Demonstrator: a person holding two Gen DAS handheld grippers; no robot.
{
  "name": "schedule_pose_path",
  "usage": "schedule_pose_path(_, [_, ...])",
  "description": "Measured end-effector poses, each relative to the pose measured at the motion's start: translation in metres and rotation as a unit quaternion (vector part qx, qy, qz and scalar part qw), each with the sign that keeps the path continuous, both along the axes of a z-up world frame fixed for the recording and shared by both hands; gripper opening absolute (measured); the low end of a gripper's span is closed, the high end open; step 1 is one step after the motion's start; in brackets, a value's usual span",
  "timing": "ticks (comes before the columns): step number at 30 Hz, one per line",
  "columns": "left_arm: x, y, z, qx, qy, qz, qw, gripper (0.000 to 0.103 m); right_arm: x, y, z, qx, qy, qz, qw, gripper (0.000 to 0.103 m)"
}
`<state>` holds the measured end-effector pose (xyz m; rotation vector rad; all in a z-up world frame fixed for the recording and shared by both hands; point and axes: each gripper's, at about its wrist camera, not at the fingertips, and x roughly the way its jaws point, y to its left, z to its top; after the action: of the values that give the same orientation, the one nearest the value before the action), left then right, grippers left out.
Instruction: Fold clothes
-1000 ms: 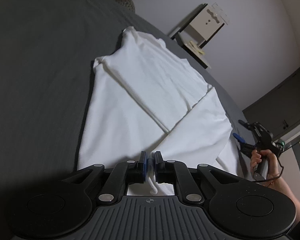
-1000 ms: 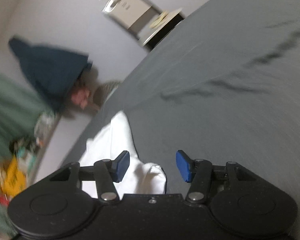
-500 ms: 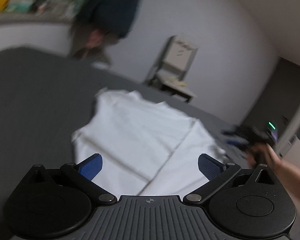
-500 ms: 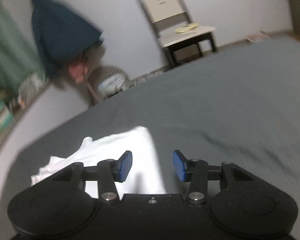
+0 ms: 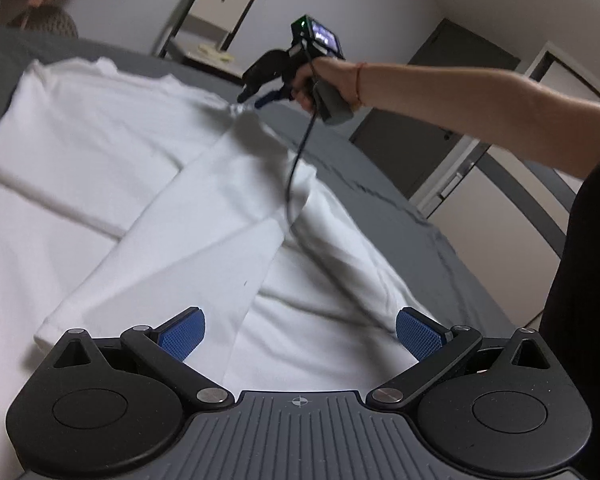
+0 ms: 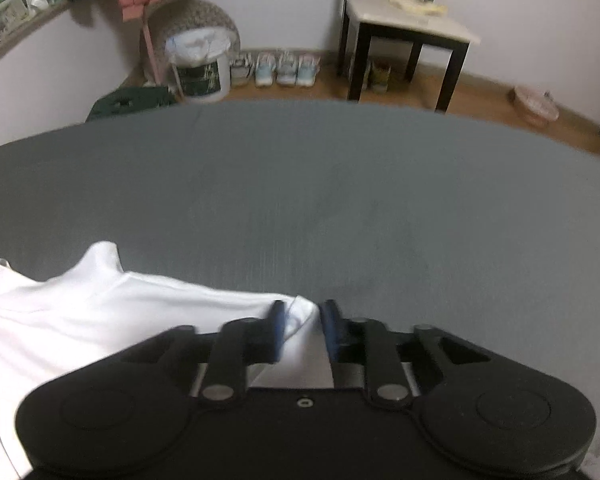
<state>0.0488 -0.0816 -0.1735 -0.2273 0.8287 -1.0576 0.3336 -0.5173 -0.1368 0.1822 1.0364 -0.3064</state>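
Observation:
A white shirt lies spread on the grey bed, one sleeve folded slantwise across its body. My left gripper hovers over the shirt's near part, jaws wide open with nothing between the blue pads. Farther back, a person's bare arm holds my right gripper at the shirt's far right edge, where the cloth rises to a small peak. In the right wrist view the right gripper is closing on a fold of the shirt, which sits between its pads.
A black cable hangs from the right gripper over the shirt. Beyond the bed stand a dark-legged chair, a white bucket and several shoes on the wooden floor. Grey bedsheet stretches ahead of the right gripper.
The left gripper let go of the shirt's hem and opened wide, then lifted slightly. The right gripper swung across to the shirt's far edge and closed its jaws around a fold.

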Motion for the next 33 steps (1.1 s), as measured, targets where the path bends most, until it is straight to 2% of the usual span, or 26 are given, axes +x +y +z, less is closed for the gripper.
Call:
schedule_pose_path(2, [0.002,0.002,-0.006,0.001,0.01,0.002,1.0,0.103,0.006,0.002,-0.002,-0.006,0.001,0.008,1.0,0.007])
schedule_pose_path(6, [0.001,0.0,-0.013,-0.016,0.025,0.005,0.9996,0.103,0.015,0.021,0.003,-0.066,-0.026,0.035,0.997,0.005])
schedule_pose_path(9, [0.004,-0.003,-0.017,-0.023,0.025,0.005,0.9994,0.103,0.024,0.031,-0.006,-0.098,-0.025,0.04,0.994,0.005])
schedule_pose_path(12, [0.005,-0.006,-0.019,-0.027,0.028,0.008,0.9992,0.103,0.023,0.028,-0.01,-0.081,-0.032,0.027,0.996,0.008])
schedule_pose_path(13, [0.004,-0.006,-0.019,-0.025,0.027,0.008,0.9993,0.103,0.021,0.026,-0.008,-0.072,-0.04,0.023,0.996,0.013])
schedule_pose_path(14, [0.003,-0.007,-0.018,-0.023,0.027,0.008,0.9993,0.103,0.014,0.023,-0.001,-0.062,-0.054,0.025,0.996,0.028])
schedule_pose_path(16, [0.001,-0.009,-0.018,-0.019,0.025,0.008,0.9995,0.103,-0.009,0.015,0.016,-0.04,-0.088,0.035,0.995,0.043])
schedule_pose_path(19, [-0.002,-0.009,-0.014,-0.013,0.021,0.006,0.9997,0.103,-0.045,0.003,0.04,-0.006,-0.135,0.055,0.989,0.051])
schedule_pose_path(22, [-0.005,-0.005,-0.004,-0.009,-0.003,0.012,0.9999,0.103,-0.104,-0.011,0.044,0.021,-0.136,0.077,0.988,0.051])
schedule_pose_path(25, [-0.007,0.001,0.009,-0.009,-0.029,0.026,0.9992,0.103,-0.164,-0.037,0.03,0.071,-0.129,0.059,0.987,0.049])
schedule_pose_path(27, [-0.006,0.005,0.013,-0.016,-0.029,0.034,0.9989,0.103,-0.202,-0.058,0.017,0.128,-0.142,0.031,0.981,0.044])
schedule_pose_path(29, [-0.006,0.006,0.014,-0.019,-0.019,0.037,0.999,0.103,-0.23,-0.071,0.005,0.166,-0.159,0.02,0.973,0.038])
schedule_pose_path(31, [-0.008,0.004,0.014,-0.016,-0.011,0.032,0.9993,0.103,-0.245,-0.075,-0.004,0.172,-0.164,0.035,0.971,0.038])
schedule_pose_path(33, [-0.011,0.004,0.013,-0.016,-0.003,0.023,0.9996,0.103,-0.258,-0.068,-0.01,0.156,-0.165,0.068,0.971,0.038])
